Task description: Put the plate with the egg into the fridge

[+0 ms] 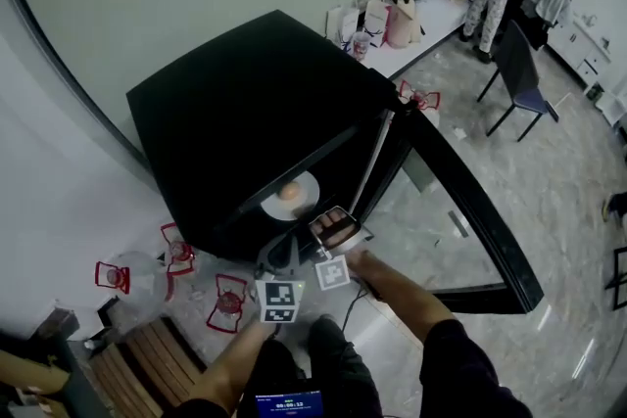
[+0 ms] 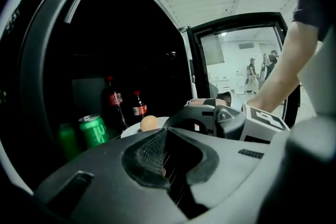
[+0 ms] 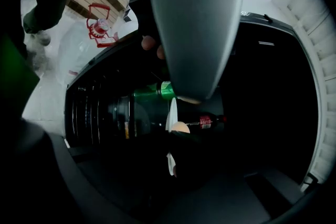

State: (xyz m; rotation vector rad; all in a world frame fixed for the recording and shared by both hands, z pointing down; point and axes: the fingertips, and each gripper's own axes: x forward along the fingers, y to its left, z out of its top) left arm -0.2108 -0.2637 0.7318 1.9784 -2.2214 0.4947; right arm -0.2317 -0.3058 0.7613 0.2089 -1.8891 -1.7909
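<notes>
We count two hand-held grippers, one plate with one egg on it, and one black fridge with its door swung open. Deeper inside stand one green can and, behind it, two cola bottles. On the floor around the fridge we count four red-framed containers, and farther off one chair.

Only the left gripper view shows the can and both cola bottles. The head view sees nothing inside the fridge past the plate. The right gripper view catches just one of the cola bottles and a green shape we cannot identify. The chair and door frame show whole only in the head view.

The left hand-held gripper is clenched on nothing, near the plate. The right hand-held gripper is almost closed and grasps the plate's rim, which runs edge-on between its jaws. The plate is level at the fridge's mouth, in front of the bottles, with the egg near its middle.
</notes>
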